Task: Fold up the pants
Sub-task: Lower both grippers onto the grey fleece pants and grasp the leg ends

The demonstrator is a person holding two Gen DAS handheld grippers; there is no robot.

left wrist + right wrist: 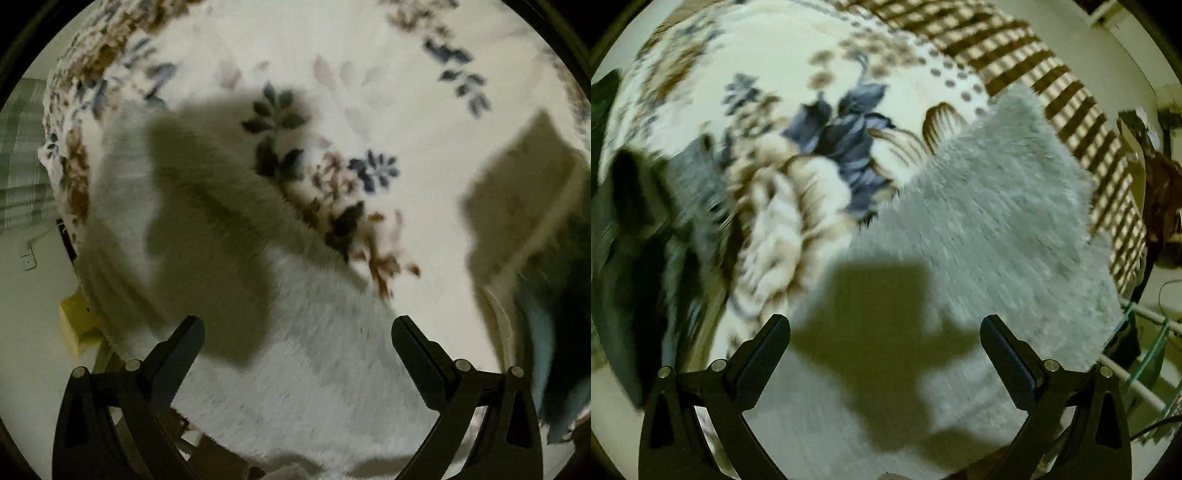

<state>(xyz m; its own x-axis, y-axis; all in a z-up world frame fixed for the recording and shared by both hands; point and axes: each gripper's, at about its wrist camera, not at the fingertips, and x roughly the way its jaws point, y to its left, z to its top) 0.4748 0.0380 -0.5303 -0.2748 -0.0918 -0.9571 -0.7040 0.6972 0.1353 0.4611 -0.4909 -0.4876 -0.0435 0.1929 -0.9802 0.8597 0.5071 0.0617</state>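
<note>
Both the left gripper (297,343) and right gripper (884,343) hang with fingers spread wide and empty, the fuzzy pale pants (990,229) lying flat on the blanket (783,206) beyond and between them, likely so each can pinch an edge.

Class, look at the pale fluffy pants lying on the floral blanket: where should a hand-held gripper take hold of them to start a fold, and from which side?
Probably the far corner of the fluffy pants, where the cloth narrows to a free edge against the floral blanket. The right hand-held gripper, jaws open above the fabric, could reach forward and pinch that edge from above. Motion blur hides seams, so which end this is cannot be told.
</note>
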